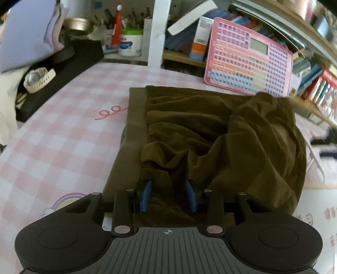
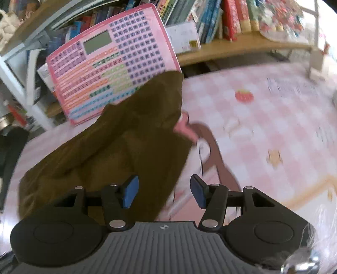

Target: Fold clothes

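Observation:
A dark olive-brown garment [image 1: 210, 134] lies on the pink checked tablecloth [image 1: 63, 134], its flat waistband on the left and its right part folded over in loose wrinkles. My left gripper [image 1: 169, 196] is open, its blue pads on either side of a raised fold at the garment's near edge. In the right wrist view the same garment [image 2: 118, 143] lies to the left. My right gripper [image 2: 164, 192] is open and empty, its left pad over the garment's near right edge, its right pad over the cloth.
A pink toy keyboard tablet [image 1: 248, 59] leans against the bookshelf behind the garment; it also shows in the right wrist view [image 2: 111, 61]. A black tray with a white watch [image 1: 39, 79] sits at the far left. Shelves of books [image 2: 221, 19] line the back.

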Demonstrator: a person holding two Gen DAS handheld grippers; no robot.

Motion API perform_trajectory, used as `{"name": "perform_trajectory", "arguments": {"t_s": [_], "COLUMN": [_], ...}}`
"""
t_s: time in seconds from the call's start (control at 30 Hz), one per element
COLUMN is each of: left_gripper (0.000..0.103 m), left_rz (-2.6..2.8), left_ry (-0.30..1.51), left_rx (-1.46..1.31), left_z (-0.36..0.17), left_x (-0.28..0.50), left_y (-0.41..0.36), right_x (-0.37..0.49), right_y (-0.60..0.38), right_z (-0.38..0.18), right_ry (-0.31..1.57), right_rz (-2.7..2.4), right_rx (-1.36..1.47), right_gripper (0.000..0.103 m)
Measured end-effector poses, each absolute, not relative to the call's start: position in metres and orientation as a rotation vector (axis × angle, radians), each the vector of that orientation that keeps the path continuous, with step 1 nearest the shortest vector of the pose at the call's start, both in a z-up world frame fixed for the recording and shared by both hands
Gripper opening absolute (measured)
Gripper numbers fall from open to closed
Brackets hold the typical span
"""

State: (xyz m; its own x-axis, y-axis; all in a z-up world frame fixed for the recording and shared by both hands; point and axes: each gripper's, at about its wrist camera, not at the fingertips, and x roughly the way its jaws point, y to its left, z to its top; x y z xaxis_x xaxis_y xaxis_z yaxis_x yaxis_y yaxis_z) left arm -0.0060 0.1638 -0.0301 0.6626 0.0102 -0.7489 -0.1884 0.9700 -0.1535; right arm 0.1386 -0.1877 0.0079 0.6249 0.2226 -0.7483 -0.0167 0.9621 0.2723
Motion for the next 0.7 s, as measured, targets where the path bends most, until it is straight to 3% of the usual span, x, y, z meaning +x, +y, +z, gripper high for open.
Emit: {"name": "perform_trajectory", "arguments": {"t_s": [0.2,0.23,0.3,0.43,0.7], "left_gripper": [0.037,0.037,0.037,0.037,0.042], "left_rz": [0.124,0.126,0.130,0.130,0.060], "left_ry": [0.845,0.847,0.849,0.855,0.868], "left_rx": [-0.274,-0.271,-0.263,-0.272,-0.275], "left_z": [-0.030,-0.030,-0.031,-0.030,-0.031], "left_x": [-0.006,-0.007,-0.008,-0.009,-0.007], "left_y": [0.170,0.169,0.167,0.168,0.175], "right_x": [0.177,0.178,0.180,0.171,0.108], "right_y": [-0.175,-0.172,-0.168,-0.159,-0.196], "right_z": [-0.005,-0.007,-0.014,-0.024,-0.022], "right_ry": [0.904,0.913,0.942,0.917,0.903], "right_rz": [0.078,0.072,0.054,0.076,0.005], "right_rx": [0.144,0.128,0.101,-0.021,-0.033], "right_gripper": [0.052,0.049,0.028,0.007,0.002]}}
